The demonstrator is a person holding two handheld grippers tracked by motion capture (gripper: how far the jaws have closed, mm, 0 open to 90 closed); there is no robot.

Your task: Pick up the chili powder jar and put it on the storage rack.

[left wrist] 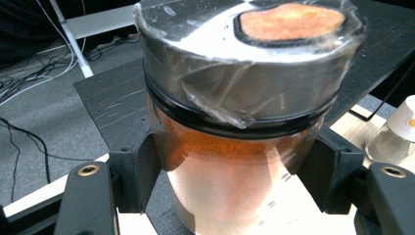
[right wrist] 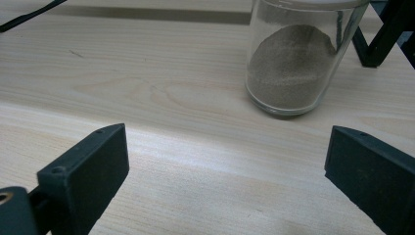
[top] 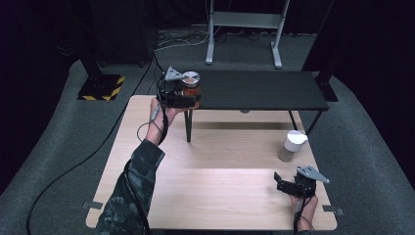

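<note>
Placing step: spice jar carried to the black shelf.
Wooden table (top: 161,181) fills the frame; black shelf (top: 264,90) upper centre. Left gripper (top: 188,96) clamps the spice jar (top: 191,87) at the shelf's left end; next, lower and release. Right gripper (top: 283,182), lower right, stands wide, empty, near the white-lidded jar (top: 292,146).

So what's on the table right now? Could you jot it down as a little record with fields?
Held item: spice jar of orange powder, metal lid
Held by: left tool, shut on the jar
Jar's place: at the black shelf, left end
Right tool: open, empty, low over the wooden table
Also there: white-capped glass jar of grey-brown powder, standing
</note>
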